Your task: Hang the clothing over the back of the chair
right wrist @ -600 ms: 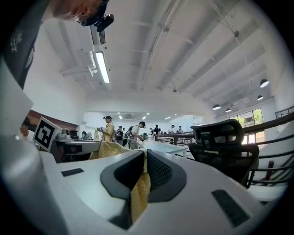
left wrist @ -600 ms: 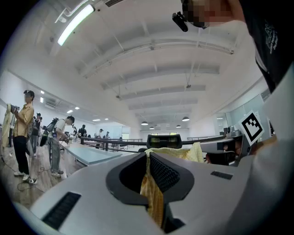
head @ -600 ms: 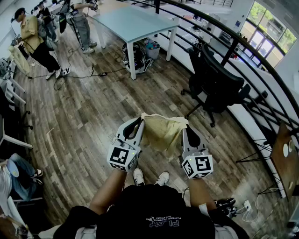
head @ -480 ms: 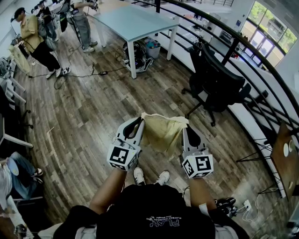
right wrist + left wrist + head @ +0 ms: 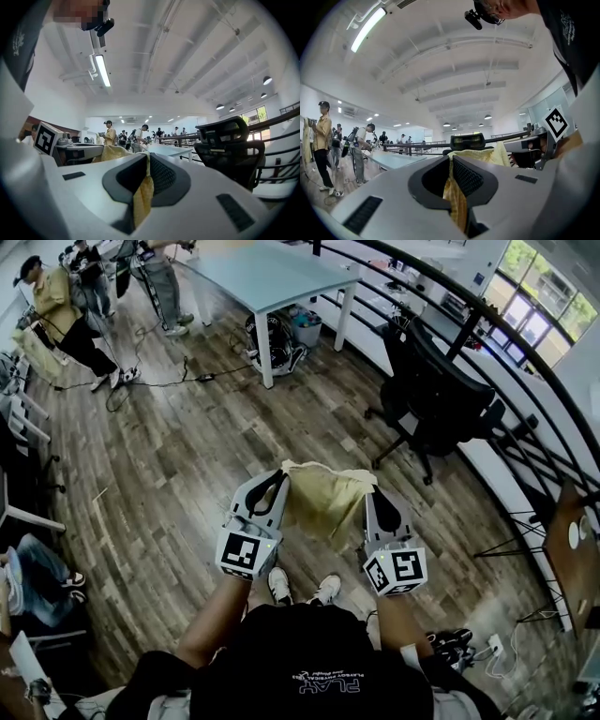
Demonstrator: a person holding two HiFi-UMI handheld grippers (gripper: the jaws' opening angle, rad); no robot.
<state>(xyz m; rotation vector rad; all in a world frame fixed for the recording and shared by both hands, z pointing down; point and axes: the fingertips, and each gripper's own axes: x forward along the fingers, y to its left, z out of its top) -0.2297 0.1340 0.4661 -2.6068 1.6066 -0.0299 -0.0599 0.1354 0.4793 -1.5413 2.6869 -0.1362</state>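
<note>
Yellow clothing hangs pinched between clenched jaws of both grippers, left and right.

The top corners of the yellow clothing slip out of sight, pinched between the jaws of the left gripper and the right gripper. In both gripper views the low part of the cloth is hidden behind the grippers. In the left gripper view only the top of the black chair peeks over. The far table is cut off by the top edge. The things under it are too small to tell. A person at the near left is cut off by the edge.
</note>
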